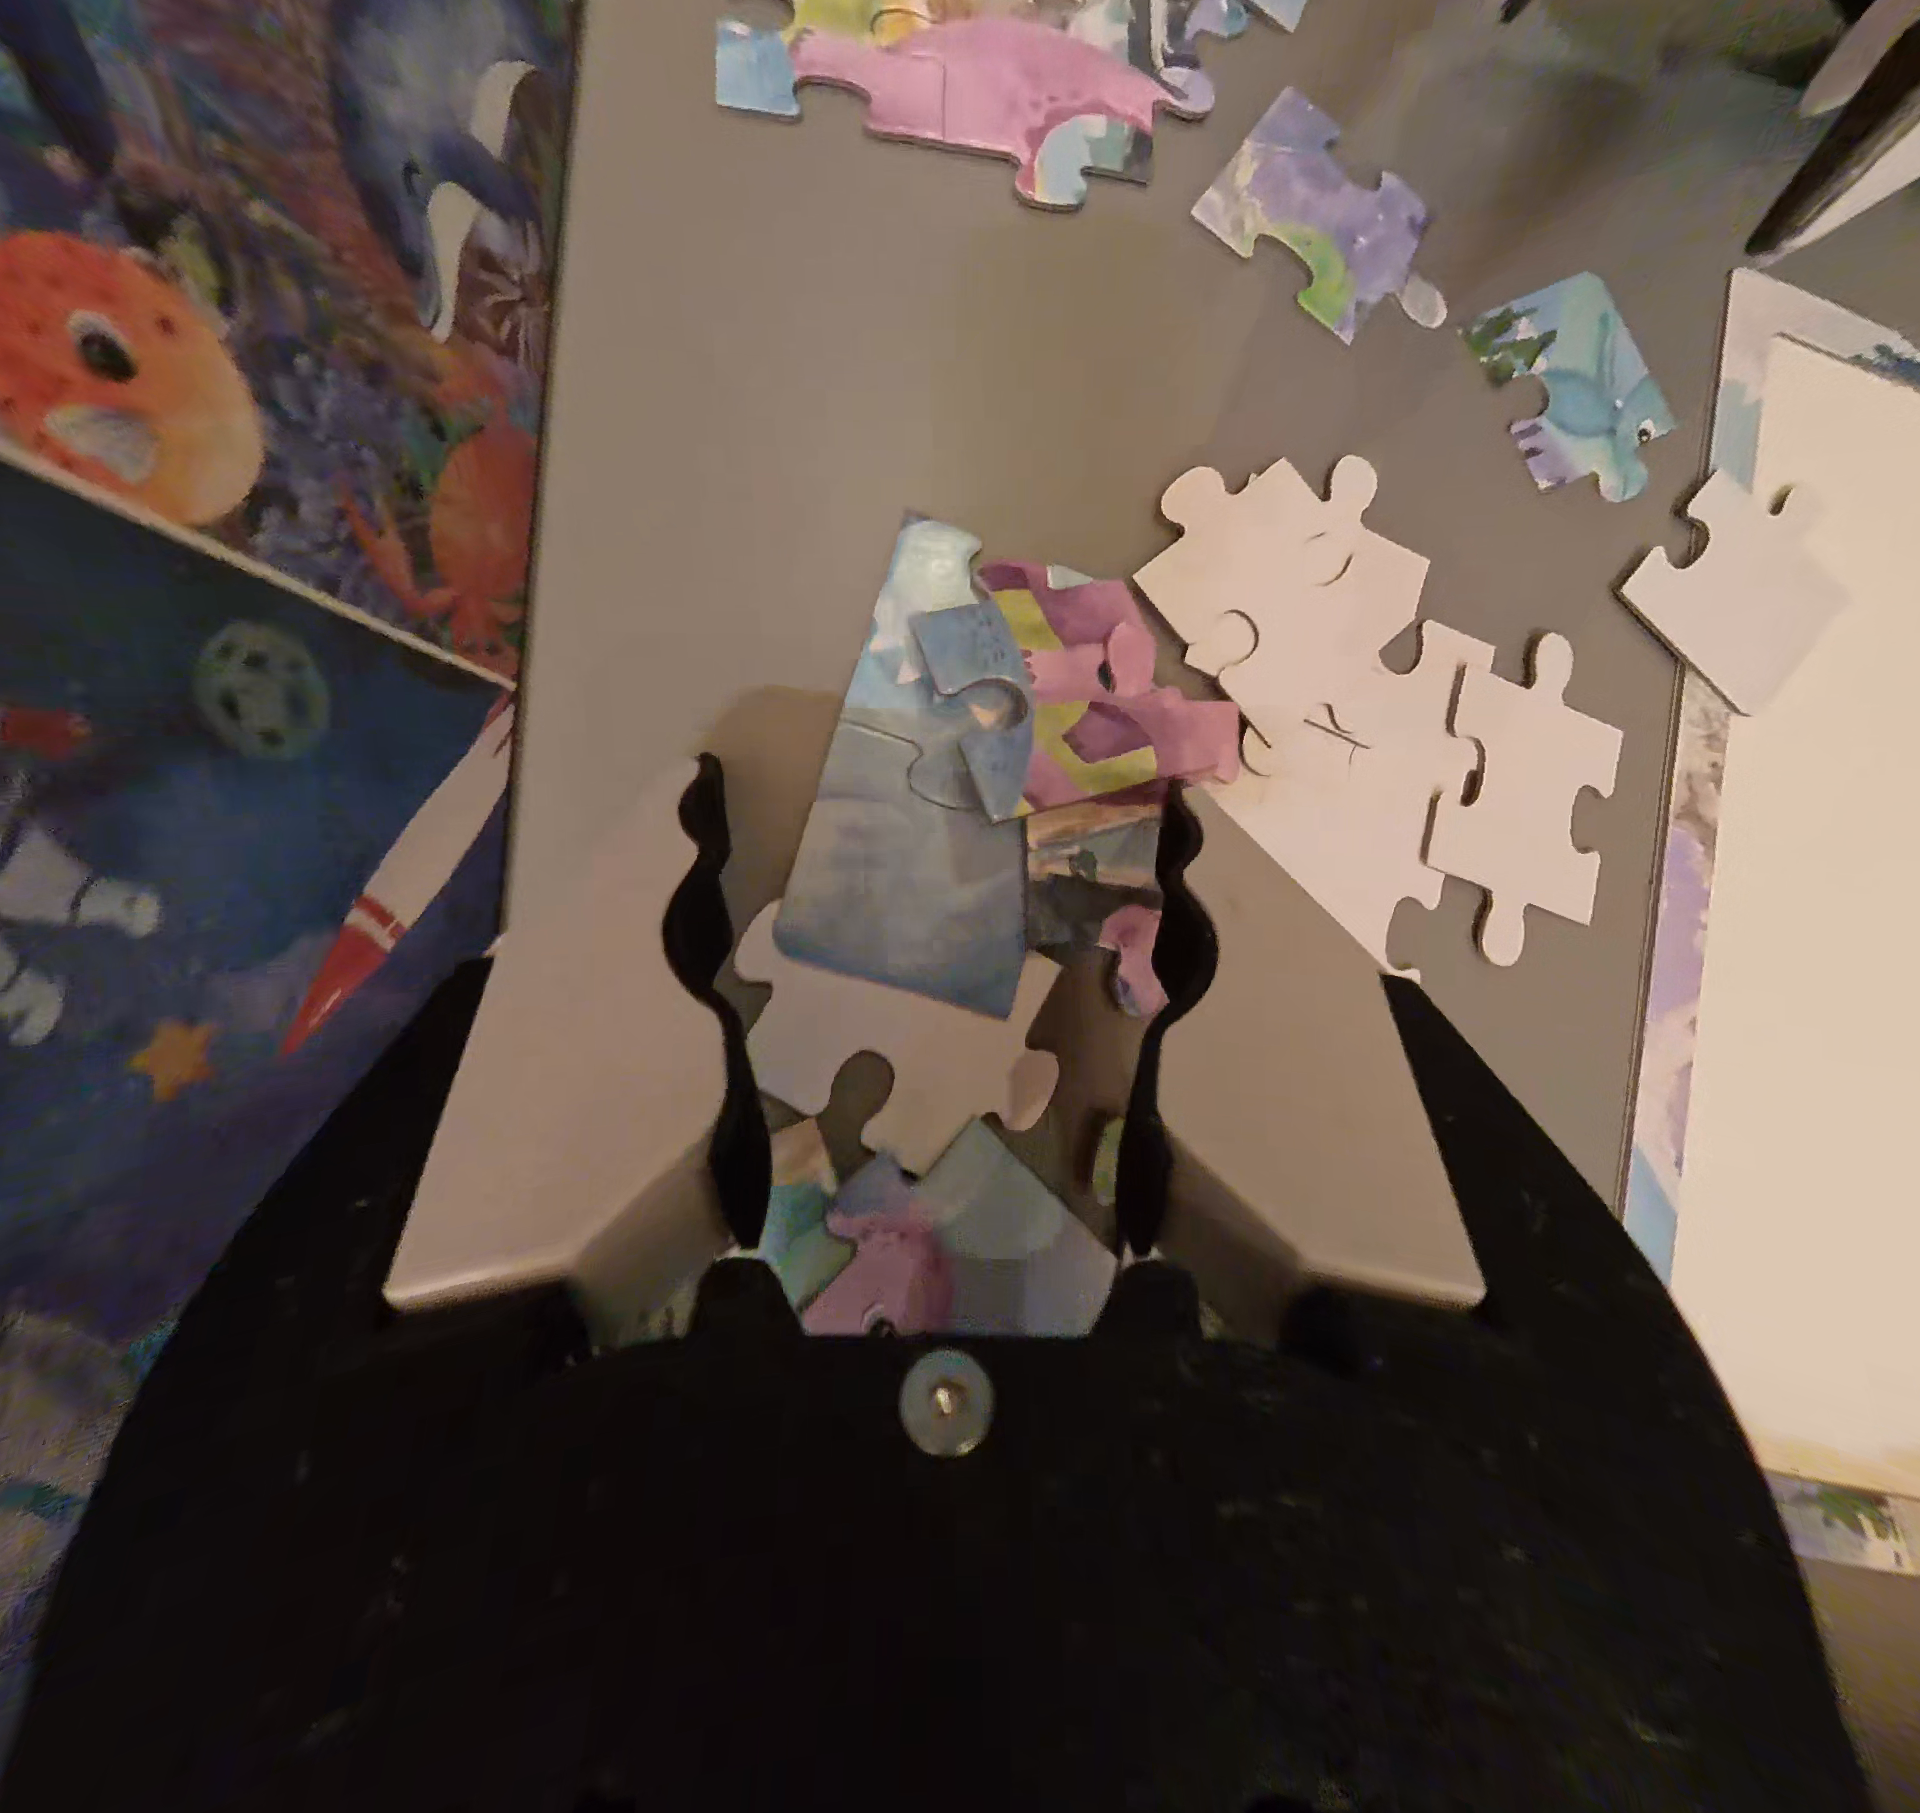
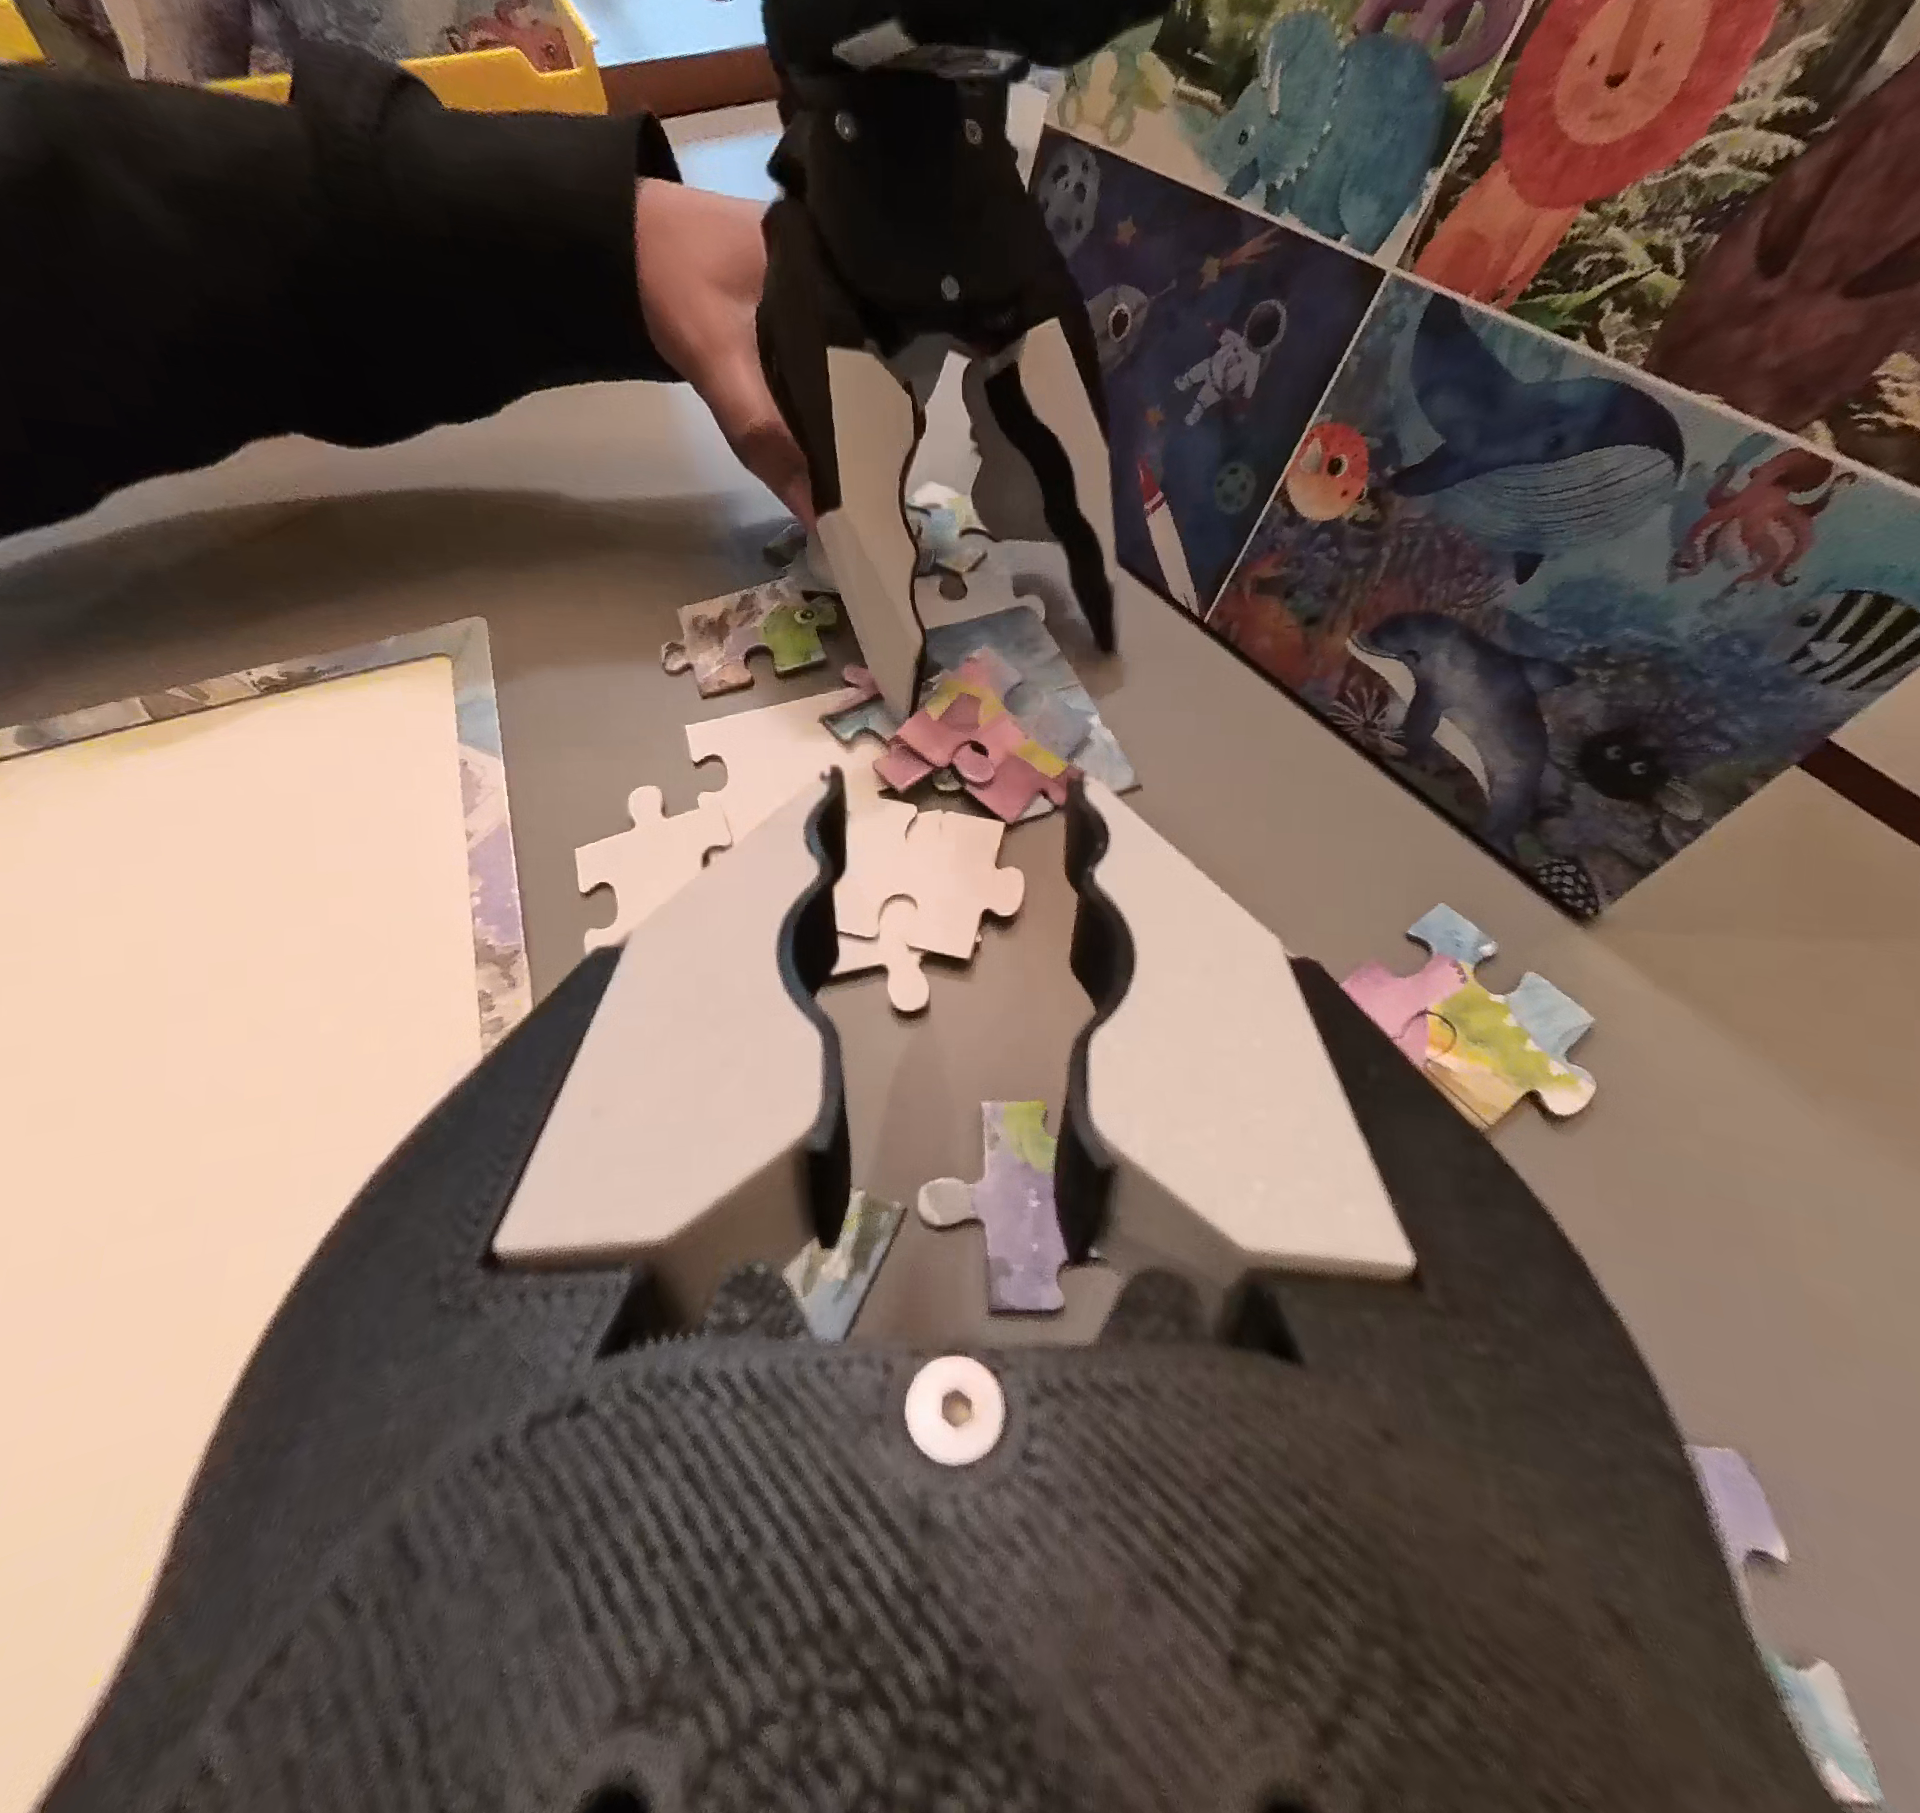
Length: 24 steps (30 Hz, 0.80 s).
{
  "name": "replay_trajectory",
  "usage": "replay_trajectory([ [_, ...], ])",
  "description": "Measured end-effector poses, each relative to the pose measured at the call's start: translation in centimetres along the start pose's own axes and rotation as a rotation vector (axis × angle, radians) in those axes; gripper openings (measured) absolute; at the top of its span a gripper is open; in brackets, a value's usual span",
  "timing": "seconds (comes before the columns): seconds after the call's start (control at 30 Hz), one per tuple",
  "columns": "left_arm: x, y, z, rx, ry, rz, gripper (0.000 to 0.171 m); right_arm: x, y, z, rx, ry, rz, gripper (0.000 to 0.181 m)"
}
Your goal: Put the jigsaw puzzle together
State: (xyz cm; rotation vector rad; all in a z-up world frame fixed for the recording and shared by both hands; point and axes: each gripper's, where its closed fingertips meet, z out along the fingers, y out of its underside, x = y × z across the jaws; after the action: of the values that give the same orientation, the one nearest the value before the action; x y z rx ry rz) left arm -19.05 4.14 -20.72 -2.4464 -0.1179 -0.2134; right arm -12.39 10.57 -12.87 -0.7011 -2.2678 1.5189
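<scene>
Puzzle barely started: the puzzle tray (image 2: 239,932) is lying bare on the table (image 1: 831,392).

The spread, empty left gripper (image 1: 940,807) is straddling the heaped pieces (image 1: 997,755); the released right gripper (image 2: 951,807) is hovering over face-down pieces (image 2: 914,890); one joined cluster (image 1: 956,49) is sitting apart.

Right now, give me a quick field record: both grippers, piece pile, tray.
left gripper: open, jaws straddling the heap of overlapping pieces
right gripper: open, nothing between the jaws, above the face-down white pieces
joined pink section: face up, apart from the heap
puzzle tray: no pieces visible in it
picture boards: propped up beside the pieces
</scene>
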Motion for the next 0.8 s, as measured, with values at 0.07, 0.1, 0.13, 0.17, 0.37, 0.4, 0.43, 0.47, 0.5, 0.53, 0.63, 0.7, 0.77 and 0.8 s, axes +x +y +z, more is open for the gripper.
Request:
replay_trajectory([
  [0.07, 0.9, 0.0, 0.3, -0.022, 0.008, 0.035, 0.061, -0.1, 0.0, 0.0, 0.0, 0.001, -0.003, 0.04],
  [0.1, 1.4, 0.0, 0.4, -0.032, 0.012, 0.038, 0.058, -0.1, 0.1, 0.1, -0.007, 0.003, -0.007, 0.04],
  [0.13, 1.9, 0.1, 0.5, -0.044, 0.024, 0.04, 0.051, -0.1, 0.3, 0.2, -0.016, 0.005, -0.012, 0.04],
  [0.17, 2.5, 0.0, 0.5, -0.048, 0.034, 0.046, 0.043, -0.1, 0.5, 0.3, -0.026, 0.007, -0.016, 0.04],
  [0.37, 4.3, -0.4, 0.1, 0.004, -0.005, 0.09, 0.012, -0.6, 1.7, 1.3, -0.092, 0.02, -0.051, 0.04],
  [0.4, 4.3, -0.3, 0.0, 0.011, -0.017, 0.086, 0.011, -0.7, 1.9, 1.5, -0.101, 0.022, -0.058, 0.04],
  [0.43, 4.3, -0.2, -0.2, 0.022, -0.031, 0.079, 0.01, -0.7, 2.0, 1.6, -0.109, 0.023, -0.064, 0.04],
  [0.47, 4.2, -0.2, -0.4, 0.036, -0.046, 0.068, 0.009, -0.8, 2.1, 1.7, -0.118, 0.025, -0.069, 0.04],
  [0.5, 4.0, -0.2, -0.8, 0.054, -0.066, 0.054, 0.008, -0.8, 2.2, 1.8, -0.122, 0.027, -0.073, 0.04],
  [0.53, 3.9, -0.2, -1.2, 0.078, -0.073, 0.04, 0.006, -0.9, 2.2, 1.9, -0.122, 0.025, -0.073, 0.041],
  [0.63, 3.8, -0.4, -2.7, 0.163, -0.076, -0.017, 0.002, -1.2, 2.2, 2.0, -0.118, 0.014, -0.064, 0.041],
  [0.7, 3.1, -0.1, -3.8, 0.194, -0.103, -0.053, 0.001, -1.2, 2.2, 2.1, -0.122, 0.015, -0.066, 0.041],
  [0.77, 2.7, 0.4, -4.7, 0.229, -0.116, -0.09, 0.0, -1.2, 2.4, 2.2, -0.133, 0.021, -0.071, 0.041],
  [0.8, 2.3, 0.7, -5.2, 0.25, -0.129, -0.11, 0.0, -1.2, 2.6, 2.3, -0.142, 0.025, -0.077, 0.041],
])
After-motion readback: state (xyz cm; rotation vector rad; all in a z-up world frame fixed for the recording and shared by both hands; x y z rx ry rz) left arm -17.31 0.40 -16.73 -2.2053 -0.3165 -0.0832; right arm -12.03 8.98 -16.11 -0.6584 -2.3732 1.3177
